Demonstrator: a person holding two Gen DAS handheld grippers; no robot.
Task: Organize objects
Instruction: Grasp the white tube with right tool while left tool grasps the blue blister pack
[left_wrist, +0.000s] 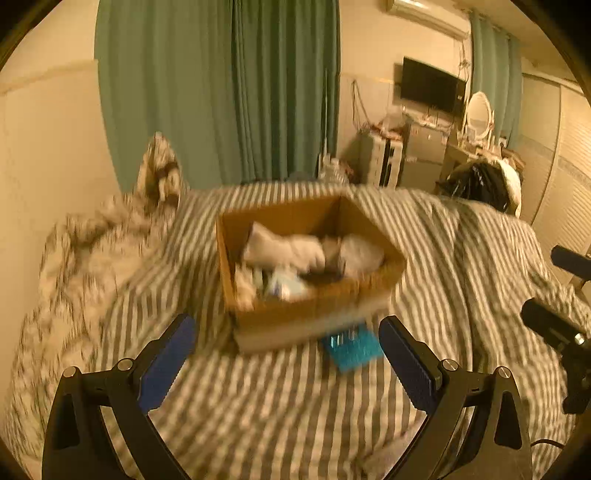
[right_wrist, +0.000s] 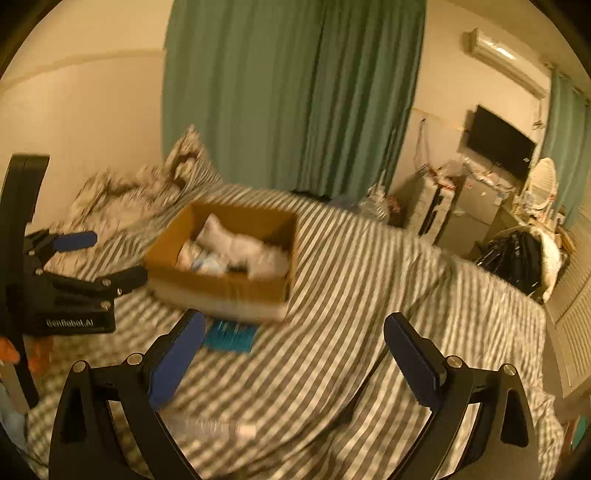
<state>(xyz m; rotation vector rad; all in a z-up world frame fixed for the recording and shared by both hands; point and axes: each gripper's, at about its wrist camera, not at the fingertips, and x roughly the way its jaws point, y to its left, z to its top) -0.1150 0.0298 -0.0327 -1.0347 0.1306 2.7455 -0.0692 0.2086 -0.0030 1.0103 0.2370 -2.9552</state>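
A cardboard box (left_wrist: 310, 291) (right_wrist: 221, 284) stands on the striped bed, holding several pale soft items (left_wrist: 284, 249) (right_wrist: 236, 245). A flat teal packet (left_wrist: 351, 347) (right_wrist: 231, 336) lies on the cover against the box's near side. My left gripper (left_wrist: 288, 339) hangs open in front of the box with nothing between its fingers; it also shows in the right wrist view as the left gripper (right_wrist: 107, 254) at the left edge. My right gripper (right_wrist: 295, 332) is open and empty, just right of the packet; its fingers (left_wrist: 554, 321) show at the right edge of the left wrist view.
A striped bed cover (left_wrist: 295, 413) (right_wrist: 351, 332) fills the foreground. A rumpled patterned blanket (left_wrist: 92, 258) lies at the left by the wall. Green curtains (left_wrist: 221, 92) hang behind. A dark bag (left_wrist: 476, 184) sits at the bed's far right, cluttered furniture beyond.
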